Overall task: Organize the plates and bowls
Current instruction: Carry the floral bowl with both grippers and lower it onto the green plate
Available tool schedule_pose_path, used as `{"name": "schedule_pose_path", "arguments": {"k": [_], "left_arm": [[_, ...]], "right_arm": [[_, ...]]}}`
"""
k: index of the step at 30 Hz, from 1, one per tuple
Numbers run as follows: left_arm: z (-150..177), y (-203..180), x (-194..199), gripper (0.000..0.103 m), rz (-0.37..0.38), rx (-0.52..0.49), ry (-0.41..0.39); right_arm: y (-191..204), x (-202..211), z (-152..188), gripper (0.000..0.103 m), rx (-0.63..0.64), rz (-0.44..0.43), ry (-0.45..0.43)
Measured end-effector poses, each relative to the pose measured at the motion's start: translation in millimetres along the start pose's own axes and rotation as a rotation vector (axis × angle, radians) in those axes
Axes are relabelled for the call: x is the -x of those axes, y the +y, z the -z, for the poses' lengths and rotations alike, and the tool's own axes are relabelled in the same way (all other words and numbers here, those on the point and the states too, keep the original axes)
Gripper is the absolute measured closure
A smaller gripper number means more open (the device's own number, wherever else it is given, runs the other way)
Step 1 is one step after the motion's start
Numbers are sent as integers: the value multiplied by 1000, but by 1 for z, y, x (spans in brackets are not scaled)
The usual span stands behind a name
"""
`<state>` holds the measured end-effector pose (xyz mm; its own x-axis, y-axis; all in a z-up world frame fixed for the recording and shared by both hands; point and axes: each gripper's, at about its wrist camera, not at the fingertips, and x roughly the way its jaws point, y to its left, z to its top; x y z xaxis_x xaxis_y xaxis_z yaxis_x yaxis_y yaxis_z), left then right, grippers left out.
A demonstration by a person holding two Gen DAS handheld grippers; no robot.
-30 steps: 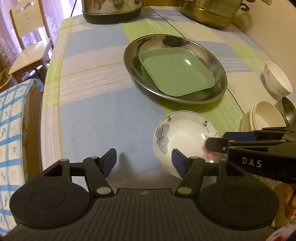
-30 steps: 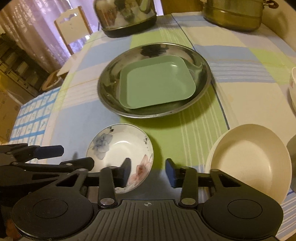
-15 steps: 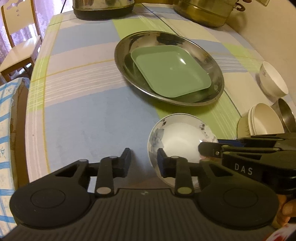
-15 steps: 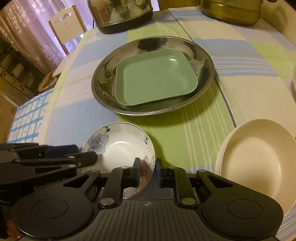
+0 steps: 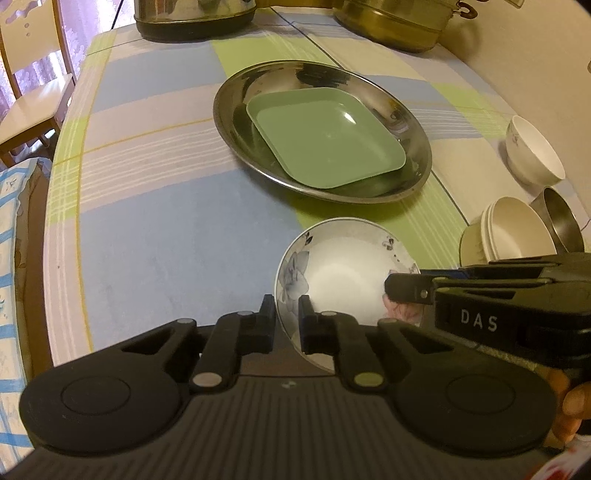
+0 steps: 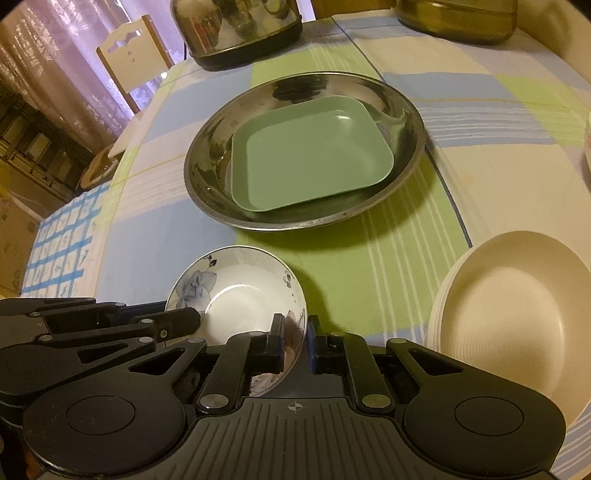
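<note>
A white floral bowl [image 5: 343, 266] stands on the checked tablecloth just in front of both grippers. My left gripper [image 5: 286, 314] is shut on its left rim, one pad inside and one outside. My right gripper [image 6: 295, 332] is shut on the opposite rim of the same floral bowl [image 6: 240, 295]. Each gripper shows in the other's view: the right gripper [image 5: 402, 290] comes in from the right, the left gripper [image 6: 184, 319] from the left. Beyond the bowl a green square plate [image 5: 325, 136] lies inside a round steel tray [image 5: 223, 110].
Stacked cream bowls [image 6: 509, 314] sit to the right, with a steel bowl [image 5: 561, 221] and a white bowl [image 5: 532, 155] behind them. A brass pot [image 5: 399, 22] and a steel cooker [image 5: 192, 18] stand at the far edge. A chair [image 5: 33, 92] is beyond the table's left edge.
Both grippers closed from wide open onto the floral bowl's rim, the left on one side and the right on the other. The bowl and the hands stayed where they were.
</note>
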<state>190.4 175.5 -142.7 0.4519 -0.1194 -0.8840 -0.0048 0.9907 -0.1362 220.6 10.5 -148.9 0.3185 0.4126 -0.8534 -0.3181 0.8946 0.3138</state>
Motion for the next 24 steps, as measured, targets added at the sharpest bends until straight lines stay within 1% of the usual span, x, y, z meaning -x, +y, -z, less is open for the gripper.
{"name": "schedule_pose_path", "arguments": {"k": [5,11,17,24], "left_arm": [[1,1,14,92,-9,8,-19],[-6,2,32,92,-11,21,-52],[-21,-3,43,92,-11,7,-97],[-50,-10,41,92,-2,-13,-142]], "right_arm": [[5,8,-1,94,24,-22,-2],[9,20,-6,94,24,-51,-10],[8,32,-19,94,17,-59,-44],[1,40,-45,94,9,-48,-88]]}}
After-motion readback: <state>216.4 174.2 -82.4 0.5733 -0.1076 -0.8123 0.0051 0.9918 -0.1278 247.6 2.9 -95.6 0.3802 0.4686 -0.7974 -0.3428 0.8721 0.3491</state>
